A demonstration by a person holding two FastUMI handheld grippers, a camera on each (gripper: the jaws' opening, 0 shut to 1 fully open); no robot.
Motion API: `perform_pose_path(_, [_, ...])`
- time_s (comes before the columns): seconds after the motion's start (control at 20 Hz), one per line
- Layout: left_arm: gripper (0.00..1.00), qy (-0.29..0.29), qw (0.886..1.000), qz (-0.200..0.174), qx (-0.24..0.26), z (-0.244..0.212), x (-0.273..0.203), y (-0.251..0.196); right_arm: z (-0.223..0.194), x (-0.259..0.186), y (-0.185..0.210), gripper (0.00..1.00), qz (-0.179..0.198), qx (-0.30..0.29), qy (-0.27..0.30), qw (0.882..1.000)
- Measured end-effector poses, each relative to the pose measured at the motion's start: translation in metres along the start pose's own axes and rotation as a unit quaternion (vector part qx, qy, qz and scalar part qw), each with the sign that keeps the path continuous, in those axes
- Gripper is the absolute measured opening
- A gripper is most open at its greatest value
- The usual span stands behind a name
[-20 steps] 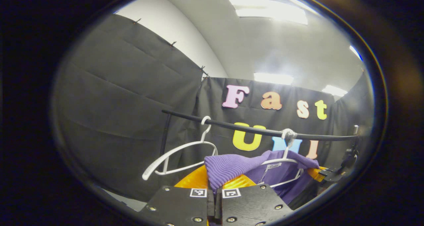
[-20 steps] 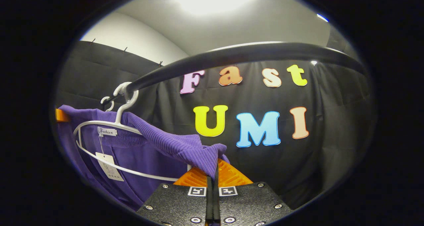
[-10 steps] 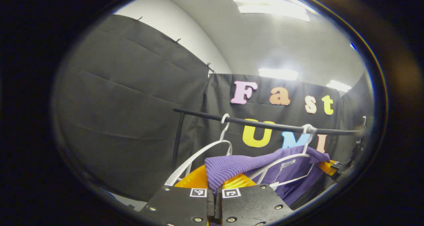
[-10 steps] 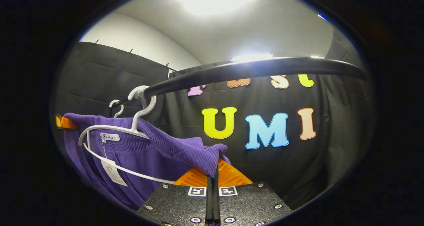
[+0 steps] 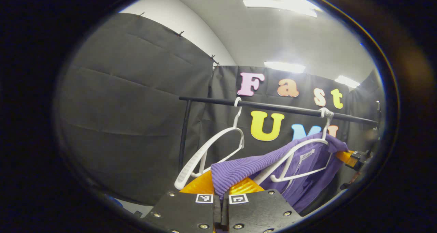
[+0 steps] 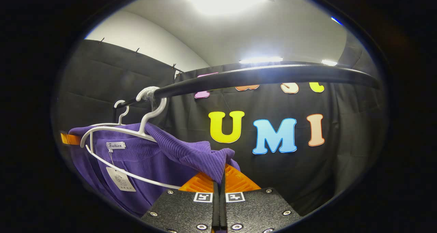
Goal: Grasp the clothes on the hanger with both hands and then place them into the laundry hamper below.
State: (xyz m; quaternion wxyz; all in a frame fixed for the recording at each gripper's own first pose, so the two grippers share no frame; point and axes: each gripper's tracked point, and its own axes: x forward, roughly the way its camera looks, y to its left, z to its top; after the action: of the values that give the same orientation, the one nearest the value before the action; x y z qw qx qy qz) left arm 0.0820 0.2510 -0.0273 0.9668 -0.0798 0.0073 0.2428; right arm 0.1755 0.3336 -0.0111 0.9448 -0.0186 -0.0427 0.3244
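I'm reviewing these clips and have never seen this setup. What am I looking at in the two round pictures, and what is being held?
There is no robot: a person holds a two-finger gripper in each hand, and a fisheye camera rides on each, looking along its fingers. In the left gripper view, the left gripper is shut on one shoulder of a purple top. In the right gripper view, the right gripper is shut on the other shoulder. The top hangs on a white hanger hooked over a black rail. An empty hanger hangs beside it. Each view also shows the other gripper farther off, at the far shoulder.
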Motion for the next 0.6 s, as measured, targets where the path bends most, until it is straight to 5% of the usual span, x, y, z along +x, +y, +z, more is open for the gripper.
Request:
perform_pose_path(0.4, [0.07, 0.023, 1.000, 0.003, -0.017, -0.034, -0.001, -0.007, -0.003, -0.009, 0.000, 0.00, 0.006, 0.002, 0.007, 1.000])
perform_pose_path(0.6, [0.01, 0.040, 0.999, -0.003, -0.031, -0.051, 0.000, -0.016, -0.001, -0.008, -0.007, 0.00, 0.004, -0.001, 0.007, 1.000])
